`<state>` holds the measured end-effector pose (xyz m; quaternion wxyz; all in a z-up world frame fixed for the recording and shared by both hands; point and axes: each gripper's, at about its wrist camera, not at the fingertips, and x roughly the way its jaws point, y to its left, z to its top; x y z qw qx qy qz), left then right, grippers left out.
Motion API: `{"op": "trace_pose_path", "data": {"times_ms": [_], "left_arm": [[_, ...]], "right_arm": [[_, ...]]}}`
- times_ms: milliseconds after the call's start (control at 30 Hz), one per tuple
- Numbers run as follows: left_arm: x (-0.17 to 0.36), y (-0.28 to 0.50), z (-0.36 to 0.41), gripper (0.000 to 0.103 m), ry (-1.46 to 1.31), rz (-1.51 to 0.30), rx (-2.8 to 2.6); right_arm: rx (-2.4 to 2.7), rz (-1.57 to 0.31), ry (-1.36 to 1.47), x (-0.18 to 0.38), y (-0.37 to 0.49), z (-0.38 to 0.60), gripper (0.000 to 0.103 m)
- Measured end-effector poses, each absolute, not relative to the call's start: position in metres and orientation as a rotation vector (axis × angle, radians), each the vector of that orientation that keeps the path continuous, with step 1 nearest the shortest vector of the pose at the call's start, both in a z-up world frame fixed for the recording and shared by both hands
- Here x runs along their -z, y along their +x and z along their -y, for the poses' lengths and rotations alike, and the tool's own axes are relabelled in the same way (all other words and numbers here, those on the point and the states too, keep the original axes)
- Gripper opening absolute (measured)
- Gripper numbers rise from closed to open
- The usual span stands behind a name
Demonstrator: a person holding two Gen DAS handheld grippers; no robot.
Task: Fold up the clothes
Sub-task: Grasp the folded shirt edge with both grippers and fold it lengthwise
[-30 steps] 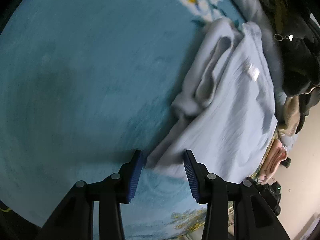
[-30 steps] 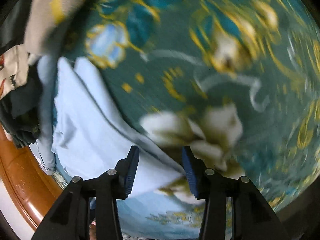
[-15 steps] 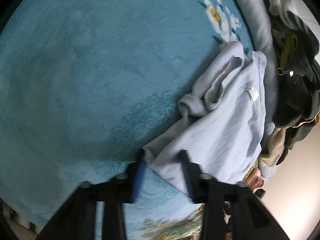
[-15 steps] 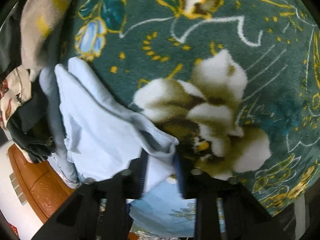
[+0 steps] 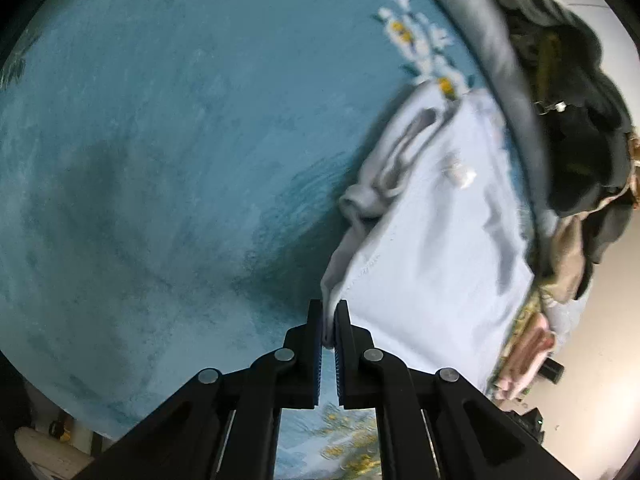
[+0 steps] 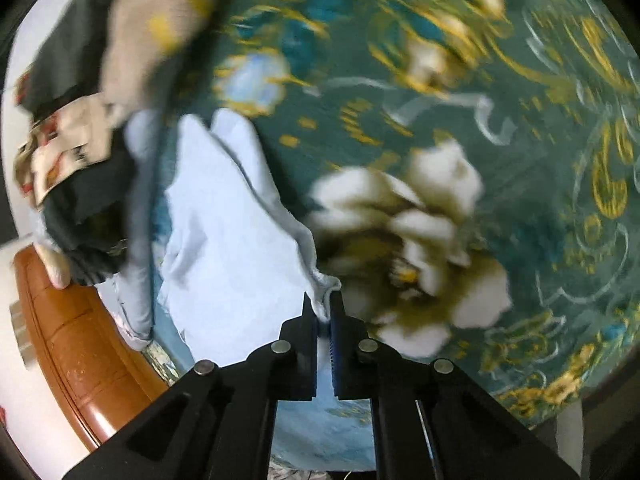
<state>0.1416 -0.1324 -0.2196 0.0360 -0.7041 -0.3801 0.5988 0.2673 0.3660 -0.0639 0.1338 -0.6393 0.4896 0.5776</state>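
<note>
Both views are soft, even daylight pictures with no hard glare, and both curve strongly toward a black fisheye rim. In the left wrist view the blue blanket (image 5: 160,160) is smeared with motion blur; a broad dim shadow lies across its left half, and a darker one sits beside the pale garment (image 5: 432,248), whose white label is streaked. The brightest patch is the pale floor (image 5: 600,340) at the right edge. In the right wrist view the floral blanket (image 6: 440,100) is heavily blurred, worst near the top. Only the black tongs (image 6: 323,312) stay crisp in each frame.
</note>
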Motion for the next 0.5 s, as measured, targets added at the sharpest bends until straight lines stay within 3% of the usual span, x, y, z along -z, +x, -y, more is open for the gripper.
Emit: {"op": "trace_pose_path", "data": {"times_ms": [300,500], "left_arm": [[0.198,0.168,0.125,0.015,-2.205,1.253,-1.882],[0.153,0.17,0.051,0.015,-2.08,0.936,-1.938]], "right_arm": [[-1.69,-1.445,-1.897,0.077,0.26,-0.357,0.005],[-1.719,-1.432,-1.934,0.073,0.256,-0.343,0.005]]}}
